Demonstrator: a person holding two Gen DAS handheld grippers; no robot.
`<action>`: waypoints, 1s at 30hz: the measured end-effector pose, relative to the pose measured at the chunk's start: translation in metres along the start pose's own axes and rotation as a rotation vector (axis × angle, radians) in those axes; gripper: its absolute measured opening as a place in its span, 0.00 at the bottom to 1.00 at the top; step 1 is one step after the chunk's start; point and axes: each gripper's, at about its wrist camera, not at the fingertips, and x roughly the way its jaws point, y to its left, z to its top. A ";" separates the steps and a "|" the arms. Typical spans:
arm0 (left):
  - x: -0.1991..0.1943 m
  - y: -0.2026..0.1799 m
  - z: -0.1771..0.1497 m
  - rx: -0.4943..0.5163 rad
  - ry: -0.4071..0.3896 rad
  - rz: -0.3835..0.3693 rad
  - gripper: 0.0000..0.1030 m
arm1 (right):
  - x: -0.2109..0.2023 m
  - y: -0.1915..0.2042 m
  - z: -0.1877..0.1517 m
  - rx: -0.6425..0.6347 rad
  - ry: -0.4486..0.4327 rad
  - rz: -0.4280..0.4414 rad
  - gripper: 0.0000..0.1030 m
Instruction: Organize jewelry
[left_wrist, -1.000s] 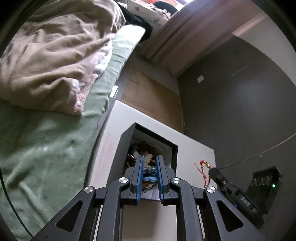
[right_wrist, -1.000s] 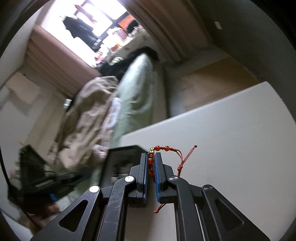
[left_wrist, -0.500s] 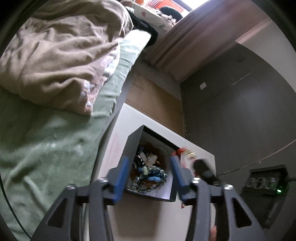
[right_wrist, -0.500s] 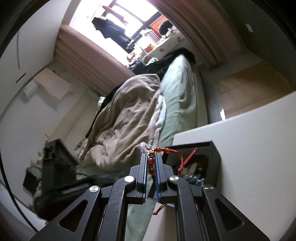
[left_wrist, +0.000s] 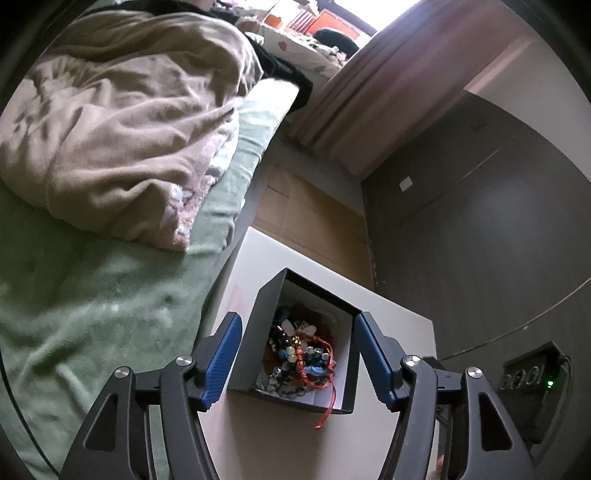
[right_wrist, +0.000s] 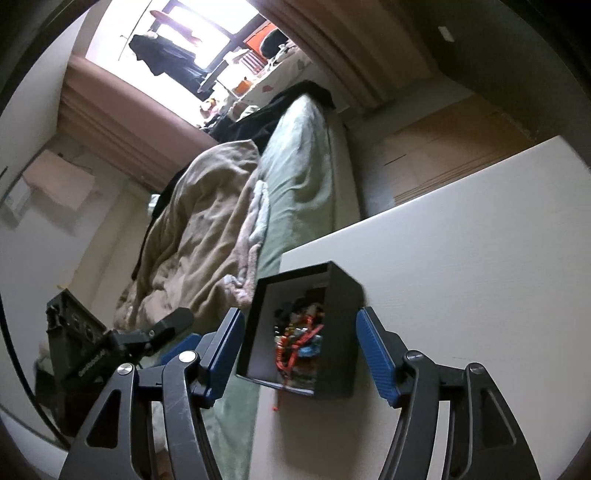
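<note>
Red cord bracelet (left_wrist: 317, 354) sits on the bead pile inside the black box (left_wrist: 266, 314), near the table (left_wrist: 388, 310) edge by the bed (left_wrist: 92, 295). Its loose tail (left_wrist: 327, 410) hangs over the box's near rim. Left gripper (left_wrist: 297, 358) and right gripper (right_wrist: 299, 345): fingers spread wide, holding nothing, straddling the box. Drop step looks done. Next: probably tuck the tail in, then clear out. Watch the left gripper's body (right_wrist: 147, 336) close beside the right one, and the box walls.

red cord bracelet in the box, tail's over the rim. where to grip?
Grip the red cord tail where it hangs over the black box's near rim, coming from the open front. The beaded part sits tangled among other jewelry.
</note>
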 end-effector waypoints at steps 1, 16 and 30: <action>0.000 -0.001 -0.001 0.003 -0.006 -0.002 0.64 | -0.005 -0.001 -0.001 -0.009 0.000 -0.012 0.62; 0.003 -0.040 -0.035 0.155 -0.015 -0.030 0.74 | -0.057 -0.024 0.002 -0.006 -0.037 -0.147 1.00; -0.003 -0.086 -0.070 0.392 -0.040 0.132 0.82 | -0.081 -0.040 0.000 -0.040 -0.059 -0.226 1.00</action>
